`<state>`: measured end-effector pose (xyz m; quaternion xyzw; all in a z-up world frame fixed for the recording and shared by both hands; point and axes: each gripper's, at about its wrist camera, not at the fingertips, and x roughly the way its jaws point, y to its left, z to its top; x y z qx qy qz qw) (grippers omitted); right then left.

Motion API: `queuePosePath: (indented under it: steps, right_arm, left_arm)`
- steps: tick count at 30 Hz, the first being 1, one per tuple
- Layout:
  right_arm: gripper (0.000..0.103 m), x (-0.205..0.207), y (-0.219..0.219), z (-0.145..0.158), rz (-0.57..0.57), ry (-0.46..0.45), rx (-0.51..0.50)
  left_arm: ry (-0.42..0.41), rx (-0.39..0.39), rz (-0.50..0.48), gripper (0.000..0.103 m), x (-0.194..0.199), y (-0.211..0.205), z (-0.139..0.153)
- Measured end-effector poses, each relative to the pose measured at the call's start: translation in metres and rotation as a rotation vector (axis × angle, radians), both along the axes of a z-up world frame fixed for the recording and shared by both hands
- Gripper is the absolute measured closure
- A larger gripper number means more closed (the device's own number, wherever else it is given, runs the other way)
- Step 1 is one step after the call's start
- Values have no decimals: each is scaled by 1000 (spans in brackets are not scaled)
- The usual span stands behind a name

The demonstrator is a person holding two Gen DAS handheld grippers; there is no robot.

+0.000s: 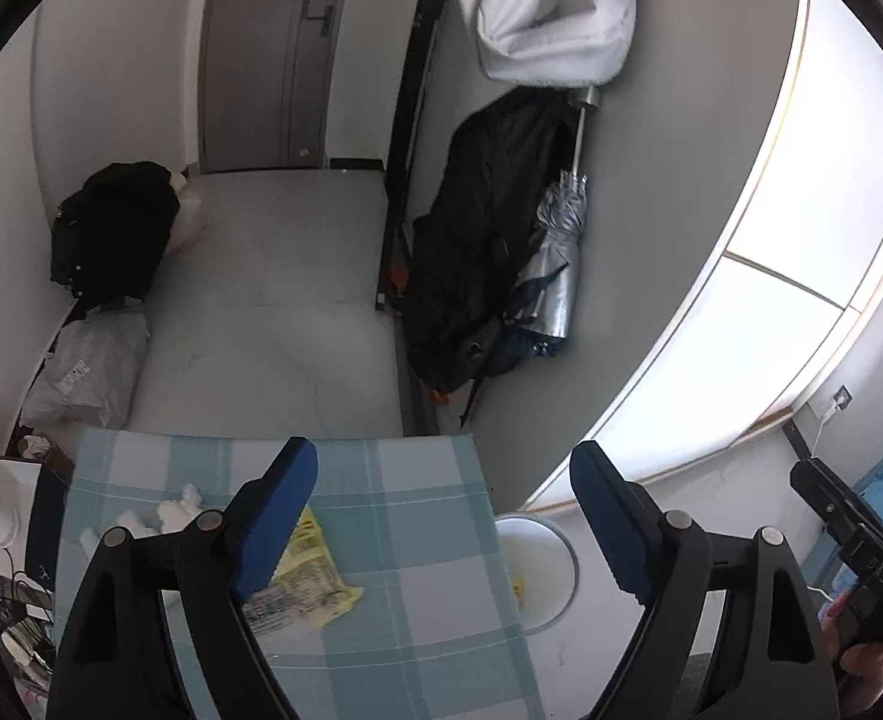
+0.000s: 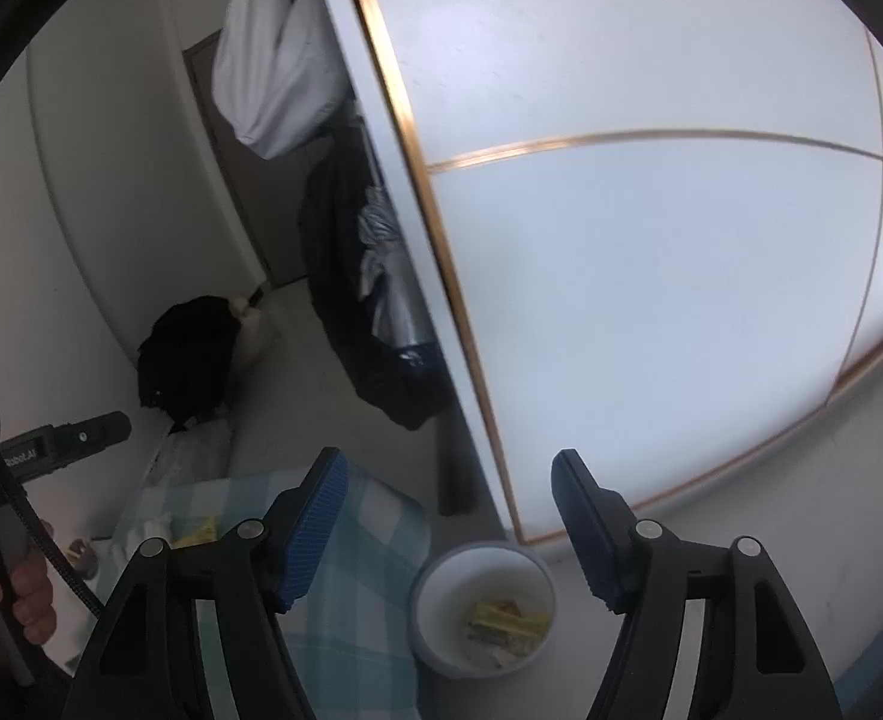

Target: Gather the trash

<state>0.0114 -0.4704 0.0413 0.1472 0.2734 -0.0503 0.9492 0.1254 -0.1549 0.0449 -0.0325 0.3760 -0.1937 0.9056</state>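
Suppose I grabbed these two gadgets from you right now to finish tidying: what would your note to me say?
Left gripper: fingers open, holding nothing, above the checked table.
Right gripper: fingers open, holding nothing, above the white bin on the floor beside the table.
Done: a yellow wrapper lies in the bin.
Left: a yellow packet and crumpled white tissues on the table need picking up and dropping into the bin.
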Motion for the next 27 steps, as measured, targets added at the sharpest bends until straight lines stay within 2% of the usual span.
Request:
queuePosePath:
  steps: [2, 4, 8, 15, 17, 22, 27]
  right_arm:
    - [25, 0, 16, 13, 19, -25, -9]
    - [23, 2, 37, 25, 46, -48, -3]
    - [19, 7, 79, 37, 103, -90, -16]
    - [16, 8, 136, 31, 214, -138, -19]
    - [12, 9, 153, 30, 243, -161, -36]
    - [6, 12, 195, 18, 317, -197, -64]
    - [2, 26, 227, -14, 351, -135, -63]
  left_arm:
    - [-33, -6, 48, 18, -5, 22, 6]
    - [-58, -20, 78, 10, -10, 38, 8]
    - [-109, -11, 132, 9, -17, 65, 8]
    - [-167, -4, 208, 4, -25, 106, 4]
    - [-179, -4, 225, 2, -23, 116, 0]
    - [-174, -7, 255, 1, -18, 144, -14]
    - [-157, 10, 266, 1, -14, 174, -37]
